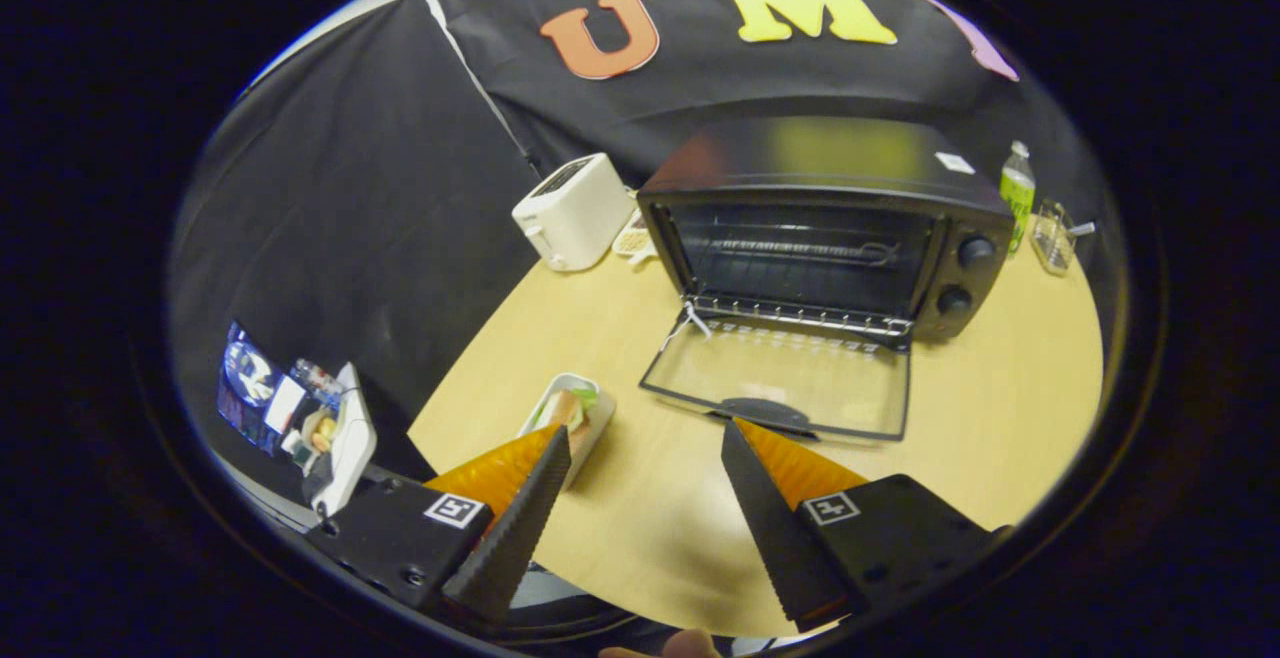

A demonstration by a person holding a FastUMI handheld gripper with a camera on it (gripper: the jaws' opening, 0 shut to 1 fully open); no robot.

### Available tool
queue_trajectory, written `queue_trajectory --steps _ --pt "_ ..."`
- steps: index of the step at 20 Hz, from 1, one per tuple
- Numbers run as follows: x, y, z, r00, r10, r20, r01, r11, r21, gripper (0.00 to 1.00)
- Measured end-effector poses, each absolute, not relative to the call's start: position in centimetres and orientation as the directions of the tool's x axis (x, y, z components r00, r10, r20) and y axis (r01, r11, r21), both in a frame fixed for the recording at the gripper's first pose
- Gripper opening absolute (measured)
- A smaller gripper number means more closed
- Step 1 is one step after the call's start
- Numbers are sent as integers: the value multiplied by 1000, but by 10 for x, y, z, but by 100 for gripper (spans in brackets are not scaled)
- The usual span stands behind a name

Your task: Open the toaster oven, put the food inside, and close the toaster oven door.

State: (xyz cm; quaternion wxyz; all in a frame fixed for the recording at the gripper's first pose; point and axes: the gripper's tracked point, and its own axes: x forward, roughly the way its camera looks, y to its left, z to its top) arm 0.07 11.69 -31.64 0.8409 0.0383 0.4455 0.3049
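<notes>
Gripper (645, 428) fingers apart and empty, toaster oven (820, 228) door (785, 378) folded down ahead, food tray (568, 418) beside left finger.

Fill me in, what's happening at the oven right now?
A person holds the gripper above the wooden table, its fingers spread open with nothing between them. The toaster oven stands ahead with its glass door already folded down flat, and its rack looks bare. The food tray sits on the table beside one finger, not yet picked up. A white toaster stands beside the oven.
</notes>
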Motion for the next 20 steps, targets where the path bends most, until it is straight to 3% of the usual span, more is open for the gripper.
queue_trajectory --steps 4,12,15,20 --pt "-13 147 -342 297 585 -754 -425 788 445 98" --pt "-19 193 -389 85 639 -764 -113 769 630 90" --pt "-25 208 -404 42 640 -767 -55 768 638 81" --pt "-27 217 -406 17 627 -779 -49 778 626 43"
